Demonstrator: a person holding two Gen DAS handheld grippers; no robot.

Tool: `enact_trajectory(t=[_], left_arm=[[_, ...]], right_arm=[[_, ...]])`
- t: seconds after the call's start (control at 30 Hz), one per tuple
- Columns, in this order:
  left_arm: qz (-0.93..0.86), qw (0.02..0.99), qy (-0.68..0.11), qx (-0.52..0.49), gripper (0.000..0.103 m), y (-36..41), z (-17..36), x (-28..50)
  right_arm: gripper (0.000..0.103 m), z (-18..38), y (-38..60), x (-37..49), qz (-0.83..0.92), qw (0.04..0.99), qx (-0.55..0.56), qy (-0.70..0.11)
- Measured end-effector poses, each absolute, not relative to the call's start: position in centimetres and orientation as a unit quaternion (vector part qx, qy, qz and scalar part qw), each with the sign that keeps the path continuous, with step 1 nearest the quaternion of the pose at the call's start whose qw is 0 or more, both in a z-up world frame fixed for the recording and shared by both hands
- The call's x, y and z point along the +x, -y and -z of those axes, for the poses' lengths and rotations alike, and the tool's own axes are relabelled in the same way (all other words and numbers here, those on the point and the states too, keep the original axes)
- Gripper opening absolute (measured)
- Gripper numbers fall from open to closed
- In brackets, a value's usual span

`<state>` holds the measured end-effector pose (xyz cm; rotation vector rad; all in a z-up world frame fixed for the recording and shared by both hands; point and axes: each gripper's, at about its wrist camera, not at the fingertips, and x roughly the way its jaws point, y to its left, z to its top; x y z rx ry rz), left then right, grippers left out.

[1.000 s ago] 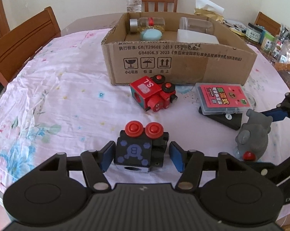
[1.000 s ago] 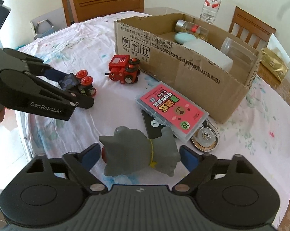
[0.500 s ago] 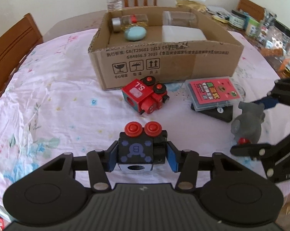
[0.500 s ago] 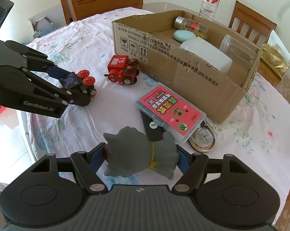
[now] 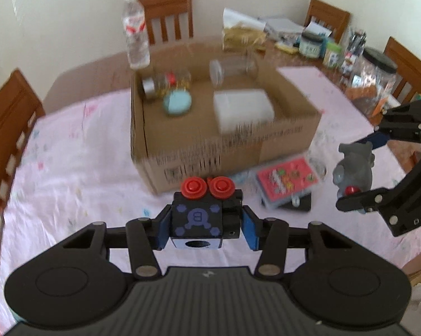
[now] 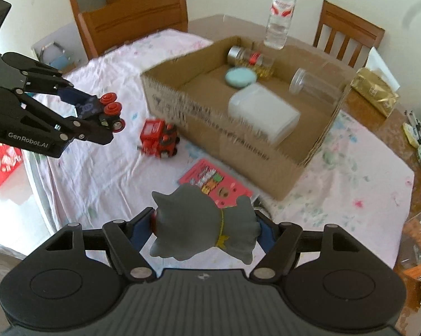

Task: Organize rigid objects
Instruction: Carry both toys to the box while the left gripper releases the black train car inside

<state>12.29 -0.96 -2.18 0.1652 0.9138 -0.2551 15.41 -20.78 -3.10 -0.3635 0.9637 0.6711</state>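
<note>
Both toys have just left the tablecloth. Left gripper clenches the black toy train, lower centre; right gripper clenches the grey figurine. The cardboard box above awaits both.

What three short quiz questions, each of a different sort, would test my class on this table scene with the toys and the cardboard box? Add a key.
1. True or false: the left gripper is shut on a black toy train.
2. What does the right gripper hold? A) water bottle B) grey toy animal C) red toy train
3. Fill in: the white block lies inside the ____.

Key: 1 true. 2 B, the grey toy animal. 3 cardboard box.
</note>
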Motion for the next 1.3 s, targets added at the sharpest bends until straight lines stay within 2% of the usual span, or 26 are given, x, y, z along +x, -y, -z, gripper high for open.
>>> enact_trajectory(t=[0.23, 0.57, 0.6, 0.67, 0.7, 0.73, 1.3], left_arm=[[0.147, 0.901, -0.396, 0.099, 0.050, 1.1, 0.1, 16.2], [0.147, 0.901, -0.394, 0.105, 0.050, 0.8, 2.4, 22.7], [0.145, 0.901, -0.394, 0.106, 0.052, 0.7, 2.7, 23.1], [0.141, 0.903, -0.391, 0.109, 0.070, 0.6, 3.2, 23.4], [0.137, 0.905, -0.388, 0.111, 0.085, 0.5, 3.2, 23.2], [0.134, 0.908, -0.382, 0.111, 0.092, 0.4, 3.3, 23.0], [0.072, 0.928, -0.363, 0.046, 0.098, -5.5, 2.3, 18.5]], right_arm=[[0.078, 0.9, 20.8, 16.6, -0.298, 0.837, -0.150, -0.434], [0.078, -0.4, 20.0, 18.6, -0.256, 0.857, -0.134, -0.426], [0.078, -0.5, 19.9, 18.8, -0.253, 0.858, -0.134, -0.426], [0.078, -0.6, 19.7, 19.0, -0.248, 0.859, -0.138, -0.426], [0.078, -0.6, 19.5, 19.1, -0.246, 0.859, -0.139, -0.427], [0.078, -0.6, 19.4, 19.3, -0.244, 0.859, -0.140, -0.428], [0.078, -1.7, 14.1, 24.2, -0.257, 0.853, -0.174, -0.419]])
